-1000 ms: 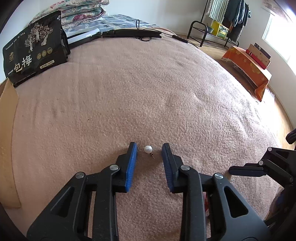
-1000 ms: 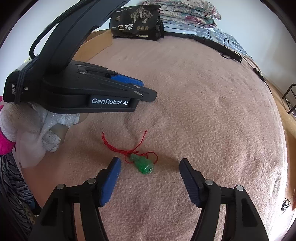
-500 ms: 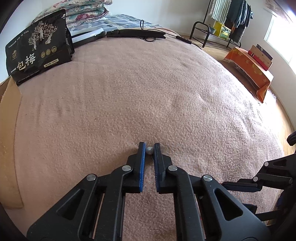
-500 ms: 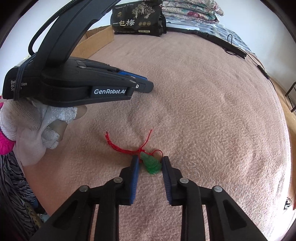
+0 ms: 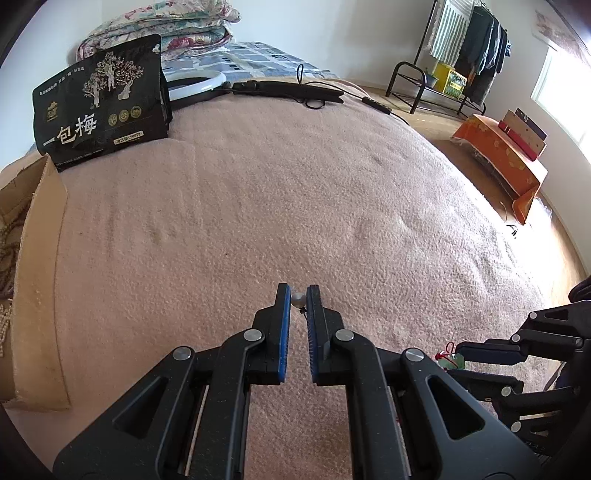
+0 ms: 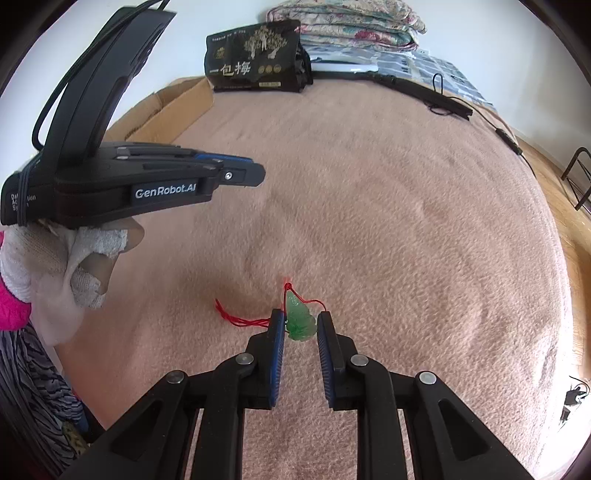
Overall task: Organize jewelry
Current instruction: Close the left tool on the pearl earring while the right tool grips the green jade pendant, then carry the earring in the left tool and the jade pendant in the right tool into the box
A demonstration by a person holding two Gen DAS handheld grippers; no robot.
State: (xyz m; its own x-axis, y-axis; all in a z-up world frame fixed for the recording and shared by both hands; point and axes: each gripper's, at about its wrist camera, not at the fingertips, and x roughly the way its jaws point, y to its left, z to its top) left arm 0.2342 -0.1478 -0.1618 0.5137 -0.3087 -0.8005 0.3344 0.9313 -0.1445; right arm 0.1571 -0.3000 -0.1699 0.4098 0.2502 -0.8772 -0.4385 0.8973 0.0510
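My left gripper [image 5: 298, 291] is shut on a small white pearl earring [image 5: 298, 298] and holds it above the pink blanket [image 5: 295, 192]. My right gripper [image 6: 301, 320] is shut on a green jade pendant [image 6: 300, 318]; its red cord [image 6: 242, 318] trails left and hangs toward the blanket. The pendant also shows in the left wrist view [image 5: 452, 360], at the right gripper's tips. The left gripper shows in the right wrist view [image 6: 236, 173], up and to the left of the pendant.
A cardboard box [image 5: 40, 258] with beaded jewelry stands at the left edge of the bed. A black snack bag [image 5: 99, 103] stands at the back. A folded black stand with cable [image 5: 291, 88] and folded quilts [image 5: 159, 22] lie behind. An orange-covered bench [image 5: 502, 155] is on the floor at the right.
Both grippers closed, the left on the pearl earring and the right on the jade pendant, and both have lifted them off the blanket.
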